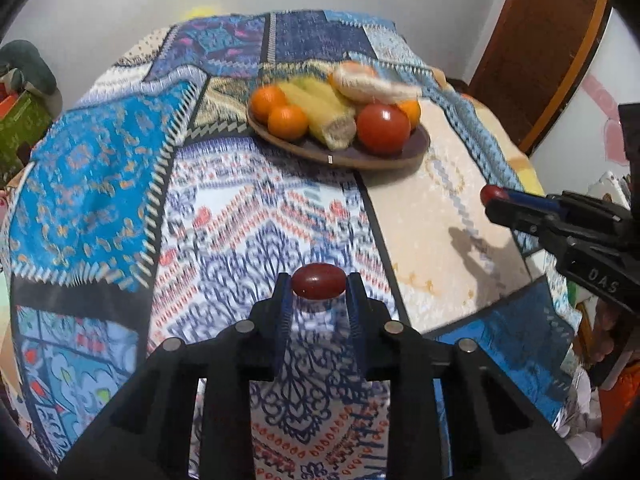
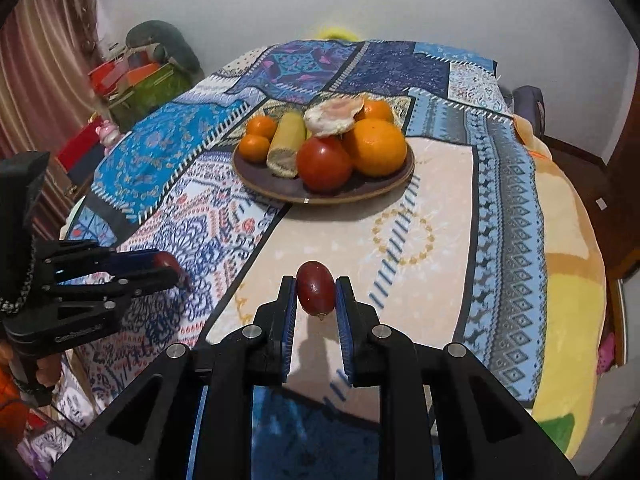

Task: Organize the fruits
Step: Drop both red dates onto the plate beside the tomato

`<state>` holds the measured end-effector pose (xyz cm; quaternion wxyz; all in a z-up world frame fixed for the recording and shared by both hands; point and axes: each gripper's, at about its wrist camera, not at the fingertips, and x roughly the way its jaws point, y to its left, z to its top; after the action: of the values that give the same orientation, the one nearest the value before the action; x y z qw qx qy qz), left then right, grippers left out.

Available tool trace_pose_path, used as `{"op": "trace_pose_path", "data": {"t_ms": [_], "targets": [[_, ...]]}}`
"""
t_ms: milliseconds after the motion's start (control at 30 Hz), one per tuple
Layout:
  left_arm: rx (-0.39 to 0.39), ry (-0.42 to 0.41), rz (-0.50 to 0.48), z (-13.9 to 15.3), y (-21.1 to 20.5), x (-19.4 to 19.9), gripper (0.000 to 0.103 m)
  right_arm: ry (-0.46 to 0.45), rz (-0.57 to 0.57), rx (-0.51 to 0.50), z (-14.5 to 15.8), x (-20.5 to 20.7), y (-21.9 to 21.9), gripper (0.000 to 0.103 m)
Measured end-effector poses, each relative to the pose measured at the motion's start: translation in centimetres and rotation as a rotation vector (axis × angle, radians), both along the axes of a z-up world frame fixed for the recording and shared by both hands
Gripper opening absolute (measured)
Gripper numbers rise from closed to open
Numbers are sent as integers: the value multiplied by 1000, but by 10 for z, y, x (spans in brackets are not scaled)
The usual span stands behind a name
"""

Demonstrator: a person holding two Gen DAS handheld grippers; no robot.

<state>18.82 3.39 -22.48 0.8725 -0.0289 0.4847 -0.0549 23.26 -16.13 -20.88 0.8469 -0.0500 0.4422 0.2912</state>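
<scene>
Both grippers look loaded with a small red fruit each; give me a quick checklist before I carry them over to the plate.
1. Left gripper clamped on its red fruit, held crosswise at the fingertips: ok.
2. Right gripper clamped on its red fruit, held upright at the fingertips: ok.
3. Both fruits lifted off the patchwork cloth: ok.
4. Path to the plate free of obstacles: ok.
5. Free room on the plate: not ok at the back, crowded by tomato, oranges, corn; bare strip along the near rim only.
6. Grip firm enough for travel: cannot tell.
</scene>
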Motion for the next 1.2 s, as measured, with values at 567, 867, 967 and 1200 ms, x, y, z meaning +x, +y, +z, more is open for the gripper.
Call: {"op": "trace_pose_path", "data": {"t_ms": [567,867,967,1200], "targets": [[-34,-106,-7,26,-6,67,27,-46,-33,26,5,60,8,18],[-40,-89,-14,10,-7,92,27,-28,-33,24,-11,81,13,18],[-40,-77,-13,4,-7,96,27,-22,-28,20,-16,83,16,18],[-41,-62,-22,0,-8,99,39,-12,-38,12,-21,87,17,24]]}}
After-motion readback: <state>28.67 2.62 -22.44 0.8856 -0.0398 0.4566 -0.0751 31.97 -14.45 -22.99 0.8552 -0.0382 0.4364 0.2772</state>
